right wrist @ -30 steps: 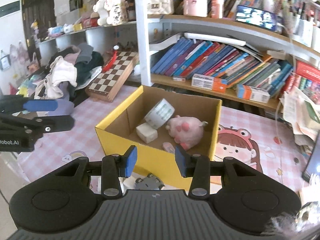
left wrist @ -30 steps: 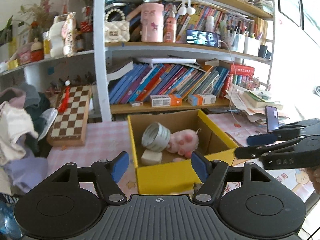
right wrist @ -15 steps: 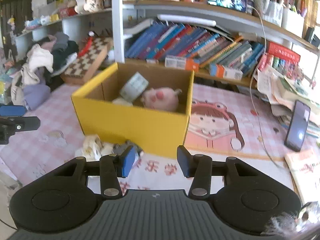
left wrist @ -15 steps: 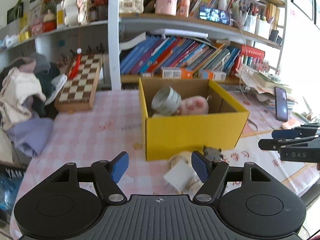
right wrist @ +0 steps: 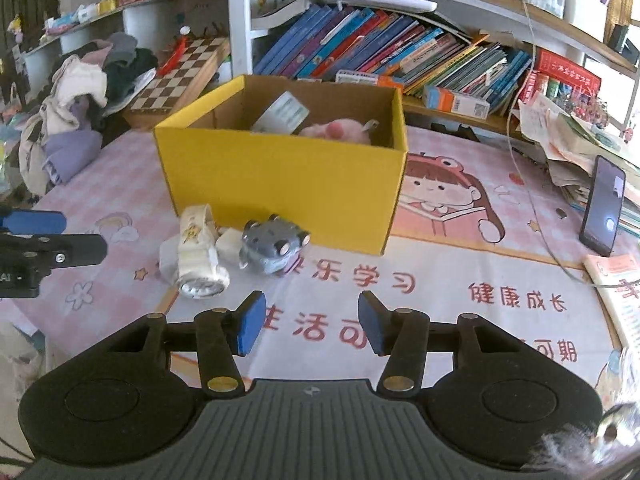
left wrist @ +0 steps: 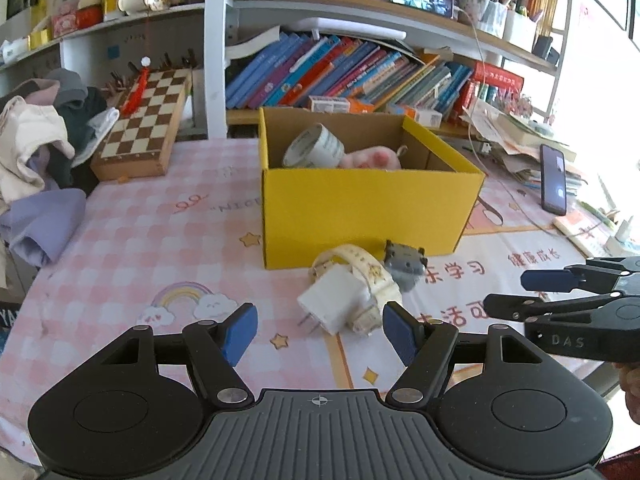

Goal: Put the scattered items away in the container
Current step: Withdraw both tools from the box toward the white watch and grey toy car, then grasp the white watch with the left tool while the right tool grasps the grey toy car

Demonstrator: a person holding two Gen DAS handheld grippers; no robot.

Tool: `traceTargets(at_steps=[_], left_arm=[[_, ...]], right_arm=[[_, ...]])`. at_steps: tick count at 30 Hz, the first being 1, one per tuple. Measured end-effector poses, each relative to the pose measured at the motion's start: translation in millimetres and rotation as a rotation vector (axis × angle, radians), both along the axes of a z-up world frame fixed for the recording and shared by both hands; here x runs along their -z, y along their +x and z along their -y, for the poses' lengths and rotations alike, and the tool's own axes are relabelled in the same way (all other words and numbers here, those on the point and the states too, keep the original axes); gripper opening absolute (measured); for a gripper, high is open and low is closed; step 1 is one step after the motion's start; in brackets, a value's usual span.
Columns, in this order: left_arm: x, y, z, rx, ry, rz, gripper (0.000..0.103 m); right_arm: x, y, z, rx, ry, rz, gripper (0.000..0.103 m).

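- Yellow box (left wrist: 368,204) fills frame centre; charger (left wrist: 332,306), watch (right wrist: 198,252) and grey toy (right wrist: 272,246) lie on the desk before it.
- Left gripper (left wrist: 318,332) and right gripper (right wrist: 310,322) hover low, jaws wide, empty.
- Both have pulled back since earlier.

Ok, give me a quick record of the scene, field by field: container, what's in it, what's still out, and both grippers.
container: yellow cardboard box, open top
inside: tape roll, pink plush toy
still on table: white charger plug, cream watch, grey toy car, in front of the box
left gripper: jaws open, empty
right gripper: jaws open, empty
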State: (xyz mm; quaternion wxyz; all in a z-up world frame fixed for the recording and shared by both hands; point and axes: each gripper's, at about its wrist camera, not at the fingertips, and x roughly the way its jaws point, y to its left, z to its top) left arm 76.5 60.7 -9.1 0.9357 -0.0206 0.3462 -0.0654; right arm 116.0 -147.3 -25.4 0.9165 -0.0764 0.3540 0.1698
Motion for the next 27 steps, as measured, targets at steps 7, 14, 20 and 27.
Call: traceTargets(at_steps=[7, 14, 20, 27], left_arm=[[12, -8, 9, 0.003, 0.007, -0.030, 0.071], [13, -5, 18, 0.036, 0.036, -0.021, 0.071], [20, 1, 23, 0.041, 0.044, -0.047, 0.070], [21, 13, 32, 0.053, 0.061, -0.039, 0.070]], right_arm=[[16, -9, -2, 0.012, 0.015, -0.072, 0.052], [14, -4, -1, 0.021, 0.027, -0.073, 0.052], [17, 4, 0, 0.017, 0.029, -0.090, 0.052], [16, 21, 5, 0.001, 0.040, -0.098, 0.057]])
